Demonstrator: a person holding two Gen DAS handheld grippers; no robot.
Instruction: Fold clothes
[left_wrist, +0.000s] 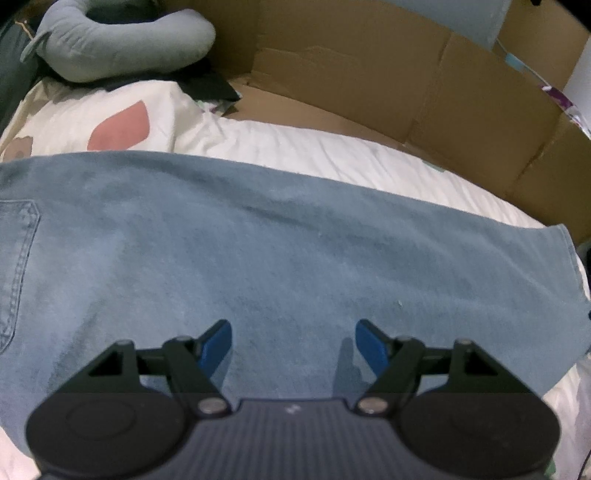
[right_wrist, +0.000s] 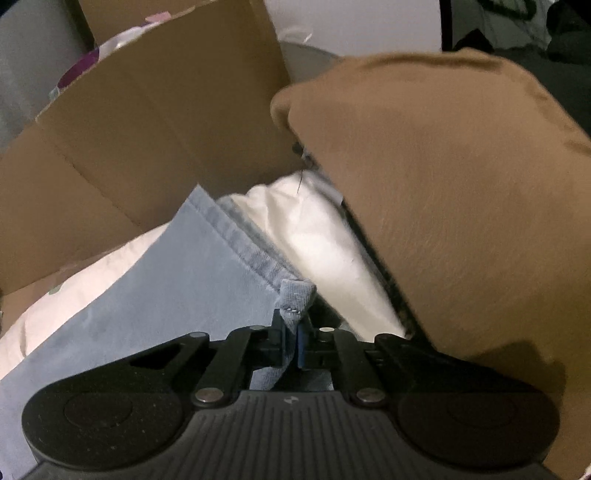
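Note:
Light blue jeans (left_wrist: 258, 251) lie spread flat across a white bed sheet (left_wrist: 332, 155), with a back pocket at the left edge. My left gripper (left_wrist: 293, 341) is open and hovers low over the denim, holding nothing. In the right wrist view my right gripper (right_wrist: 295, 332) is shut on the hem corner of the jeans (right_wrist: 295, 295), with the leg (right_wrist: 177, 280) running away to the left.
Flattened cardboard (left_wrist: 406, 81) stands along the far side of the bed. A grey neck pillow (left_wrist: 122, 40) lies at the back left, next to a patterned pillow (left_wrist: 110, 118). A brown cloth-covered shape (right_wrist: 461, 192) fills the right of the right wrist view.

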